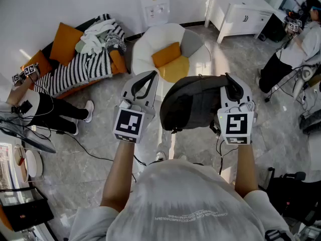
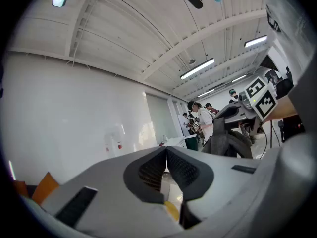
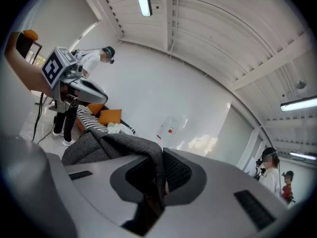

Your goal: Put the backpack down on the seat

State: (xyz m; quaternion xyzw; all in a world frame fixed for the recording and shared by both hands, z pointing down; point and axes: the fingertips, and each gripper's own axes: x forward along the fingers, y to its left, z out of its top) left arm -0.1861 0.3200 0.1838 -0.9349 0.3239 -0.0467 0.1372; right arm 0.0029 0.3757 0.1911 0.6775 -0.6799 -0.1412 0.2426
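A dark grey backpack (image 1: 193, 104) hangs in the air between my two grippers, above the floor and just short of the seat. My right gripper (image 1: 229, 82) is shut on a fold of the bag's fabric at its upper right; in the right gripper view the grey backpack (image 3: 99, 145) runs between the pads (image 3: 176, 170). My left gripper (image 1: 151, 76) is shut with nothing in it, just left of the bag, its tips touching (image 2: 166, 150). The seat is a round white chair (image 1: 143, 46) ahead, with an orange cushion (image 1: 166, 54) and a yellow cushion (image 1: 174, 69) on it.
A sofa with a striped blanket (image 1: 85, 64) and orange pillows stands at the far left. A white water dispenser (image 1: 154, 6) and a white cabinet (image 1: 241, 14) line the back wall. One person (image 1: 50, 112) sits at the left, another person (image 1: 293, 51) at the right. Cables trail over the floor.
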